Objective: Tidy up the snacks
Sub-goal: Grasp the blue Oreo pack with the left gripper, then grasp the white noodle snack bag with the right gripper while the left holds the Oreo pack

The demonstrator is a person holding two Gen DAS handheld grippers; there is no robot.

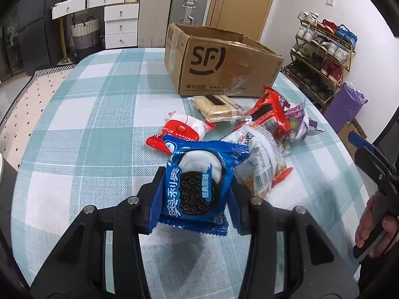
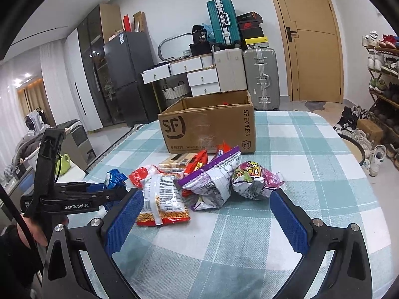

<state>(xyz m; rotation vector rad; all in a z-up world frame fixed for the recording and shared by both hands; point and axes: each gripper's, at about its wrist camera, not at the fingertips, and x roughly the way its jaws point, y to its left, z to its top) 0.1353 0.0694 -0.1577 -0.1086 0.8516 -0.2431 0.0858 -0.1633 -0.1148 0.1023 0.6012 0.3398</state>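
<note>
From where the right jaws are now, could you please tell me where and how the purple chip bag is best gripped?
I would grip the purple chip bag across its puffed middle, coming from the near side, over the bare cloth. It lies on its side with its crimped purple edge tilted up toward the box. The noodle pack crowds its left side, so keep the open right gripper slightly right of it.

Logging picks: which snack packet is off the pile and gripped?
The blue Oreo packet, clamped in the left gripper; the other packets lie on the tablecloth.

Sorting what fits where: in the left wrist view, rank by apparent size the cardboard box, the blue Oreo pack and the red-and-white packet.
1. cardboard box
2. blue Oreo pack, though nearness in the left gripper inflates it
3. red-and-white packet, partly hidden
</note>
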